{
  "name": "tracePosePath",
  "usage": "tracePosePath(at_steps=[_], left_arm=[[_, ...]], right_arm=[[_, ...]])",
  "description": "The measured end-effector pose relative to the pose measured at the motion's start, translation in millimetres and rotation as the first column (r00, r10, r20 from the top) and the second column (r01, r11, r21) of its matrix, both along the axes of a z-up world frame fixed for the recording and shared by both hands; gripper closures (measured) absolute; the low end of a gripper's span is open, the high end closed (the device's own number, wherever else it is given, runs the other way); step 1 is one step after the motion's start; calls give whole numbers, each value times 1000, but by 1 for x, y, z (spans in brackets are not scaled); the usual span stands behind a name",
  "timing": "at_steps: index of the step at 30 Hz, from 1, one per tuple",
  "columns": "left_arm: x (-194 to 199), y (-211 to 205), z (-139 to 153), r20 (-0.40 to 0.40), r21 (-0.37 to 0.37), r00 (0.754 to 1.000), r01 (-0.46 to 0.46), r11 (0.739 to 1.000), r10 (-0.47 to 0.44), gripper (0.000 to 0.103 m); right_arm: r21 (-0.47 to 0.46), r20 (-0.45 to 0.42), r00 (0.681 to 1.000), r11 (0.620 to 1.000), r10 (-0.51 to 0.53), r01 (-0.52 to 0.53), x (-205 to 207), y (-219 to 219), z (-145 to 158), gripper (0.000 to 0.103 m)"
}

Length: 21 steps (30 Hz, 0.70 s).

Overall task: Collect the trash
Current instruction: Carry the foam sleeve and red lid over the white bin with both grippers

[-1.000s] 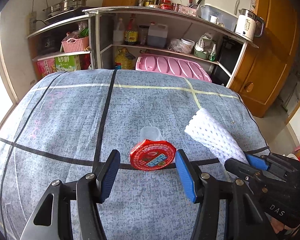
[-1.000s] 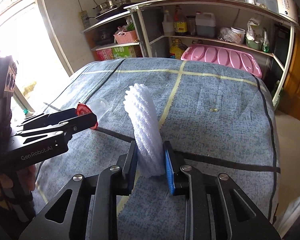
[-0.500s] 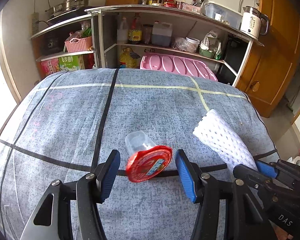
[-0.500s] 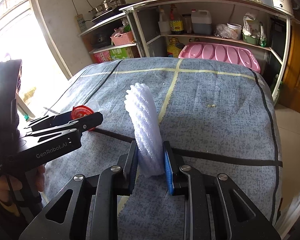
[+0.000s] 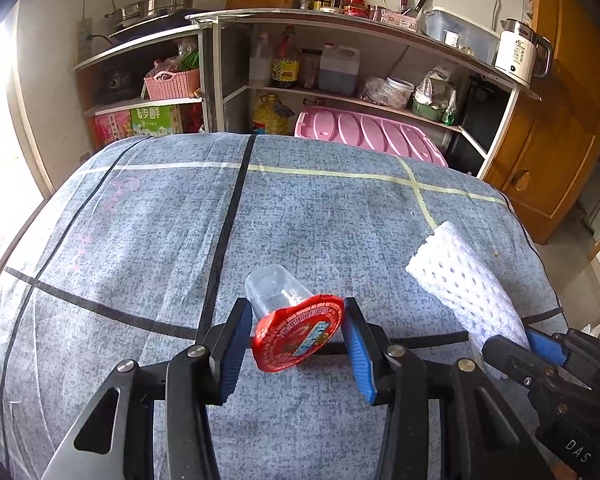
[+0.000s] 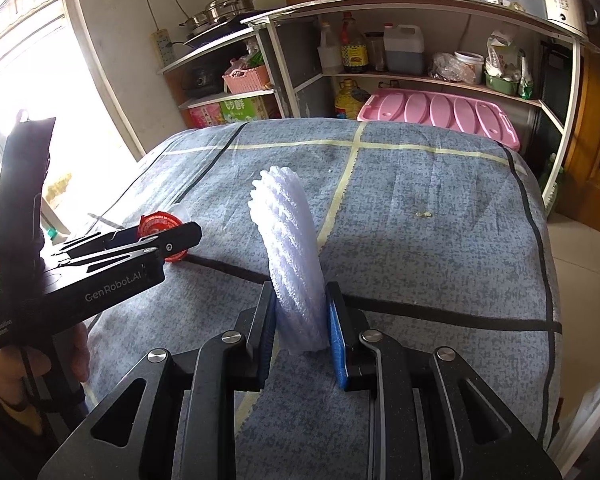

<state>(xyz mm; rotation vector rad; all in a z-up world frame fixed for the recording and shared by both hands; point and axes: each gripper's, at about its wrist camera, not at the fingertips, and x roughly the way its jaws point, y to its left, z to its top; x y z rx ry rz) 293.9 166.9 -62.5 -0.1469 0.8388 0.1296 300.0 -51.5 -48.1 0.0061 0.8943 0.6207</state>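
Observation:
A clear plastic cup with a red foil lid (image 5: 296,330) sits tilted between the blue pads of my left gripper (image 5: 296,344), which is shut on it just above the grey cloth. The cup's lid also shows in the right wrist view (image 6: 158,226), behind the left gripper (image 6: 172,240). My right gripper (image 6: 300,324) is shut on a white foam fruit net (image 6: 292,256) that stands upright out of the jaws. In the left wrist view the foam net (image 5: 464,284) lies to the right, held by the right gripper (image 5: 520,344).
A grey cloth-covered table (image 5: 300,208) with black and yellow tape lines fills both views. Behind it stand metal shelves (image 5: 340,40) with bottles, pots and a pink crate (image 5: 364,132). A wooden cabinet (image 5: 556,128) is at the right and a bright window at the left.
My left gripper has closed on the red-lidded cup, which lay on the cloth between open jaws a second ago, and tilted it up. The right gripper still holds the foam net.

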Motion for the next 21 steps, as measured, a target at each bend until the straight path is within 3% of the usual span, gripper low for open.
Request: tracePosePath(at_steps=[10, 21], left_arm=[[-25, -16, 21, 40, 23, 999, 28, 999, -29, 57], [-74, -60, 56, 101, 40, 989, 103, 994, -106, 57]], right_arm=[[25, 16, 999, 999, -38, 37, -19, -16, 11, 78], [82, 28, 995, 992, -97, 95, -61, -51, 37, 78]])
